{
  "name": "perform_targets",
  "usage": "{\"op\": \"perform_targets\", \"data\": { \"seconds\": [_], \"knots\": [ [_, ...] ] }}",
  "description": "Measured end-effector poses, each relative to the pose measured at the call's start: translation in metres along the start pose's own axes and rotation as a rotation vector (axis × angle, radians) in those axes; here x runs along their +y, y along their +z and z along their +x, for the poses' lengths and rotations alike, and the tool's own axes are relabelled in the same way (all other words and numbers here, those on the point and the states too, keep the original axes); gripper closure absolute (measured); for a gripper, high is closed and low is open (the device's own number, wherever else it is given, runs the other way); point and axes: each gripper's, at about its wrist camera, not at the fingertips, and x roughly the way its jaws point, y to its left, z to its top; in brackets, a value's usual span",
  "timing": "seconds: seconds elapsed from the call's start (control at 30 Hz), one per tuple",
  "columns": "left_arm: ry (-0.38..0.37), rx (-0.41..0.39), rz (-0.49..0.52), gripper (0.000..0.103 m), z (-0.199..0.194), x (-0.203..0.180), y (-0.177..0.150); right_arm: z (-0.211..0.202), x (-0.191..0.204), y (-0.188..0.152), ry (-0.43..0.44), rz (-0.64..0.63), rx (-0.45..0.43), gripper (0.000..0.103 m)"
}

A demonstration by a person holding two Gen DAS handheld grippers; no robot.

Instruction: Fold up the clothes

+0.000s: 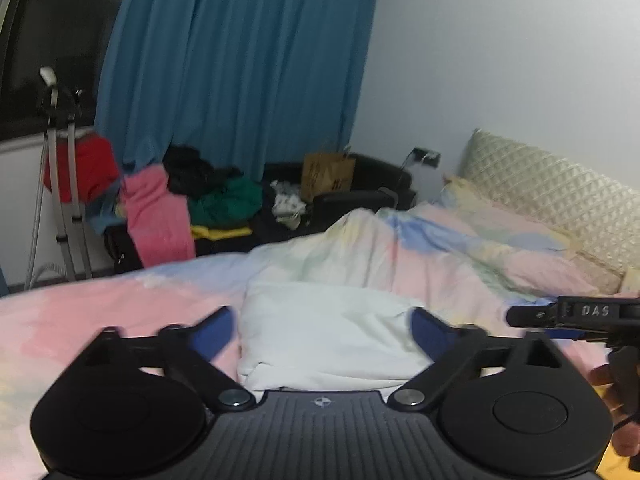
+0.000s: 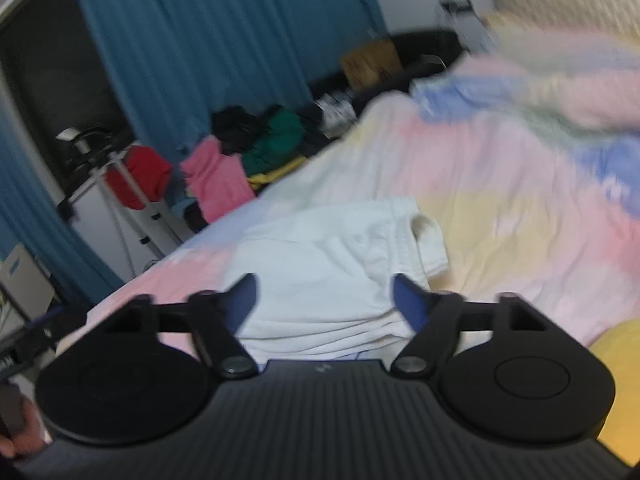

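Note:
A white garment (image 1: 324, 336) lies folded in a compact bundle on the pastel bedspread (image 1: 100, 312). My left gripper (image 1: 322, 328) is open, its blue fingertips spread on either side of the bundle just above it, holding nothing. The same white garment (image 2: 328, 272) shows in the right wrist view, with a loose hem at its right. My right gripper (image 2: 324, 296) is open and empty over its near edge. The right gripper's black body (image 1: 576, 316) also shows at the right edge of the left wrist view.
A heap of clothes (image 1: 192, 200), pink, green, black and red, lies beyond the bed's far edge under a blue curtain (image 1: 240, 60). A metal stand (image 1: 60, 168) is at the left. A rumpled duvet (image 1: 460, 248) and a padded headboard (image 1: 552, 188) are at the right.

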Motion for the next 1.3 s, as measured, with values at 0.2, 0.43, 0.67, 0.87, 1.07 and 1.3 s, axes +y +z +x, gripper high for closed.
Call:
{"op": "perform_targets", "data": {
  "seconds": [0.2, 0.43, 0.67, 0.87, 1.07, 1.3],
  "knots": [
    [0.03, -0.032, 0.063, 0.0, -0.07, -0.035, -0.007, -0.065, 0.032, -0.016, 0.075, -0.118, -0.101, 0.018],
    [0.129, -0.079, 0.107, 0.0, -0.131, -0.058, -0.044, -0.102, 0.054, -0.066, 0.085, -0.23, -0.18, 0.018],
    [0.149, -0.095, 0.045, 0.0, -0.151, -0.048, -0.079, -0.106, 0.051, -0.106, 0.051, -0.239, -0.231, 0.018],
    [0.177, -0.116, 0.035, 0.0, -0.146, -0.033, -0.1, -0.09, 0.05, -0.13, 0.018, -0.265, -0.239, 0.018],
    [0.195, -0.113, 0.044, 0.0, -0.134, -0.029, -0.111, -0.075, 0.053, -0.143, -0.024, -0.288, -0.233, 0.018],
    [0.201, -0.082, 0.043, 0.0, -0.123, -0.025, -0.119, -0.068, 0.052, -0.15, -0.071, -0.293, -0.207, 0.018]
  ]
}}
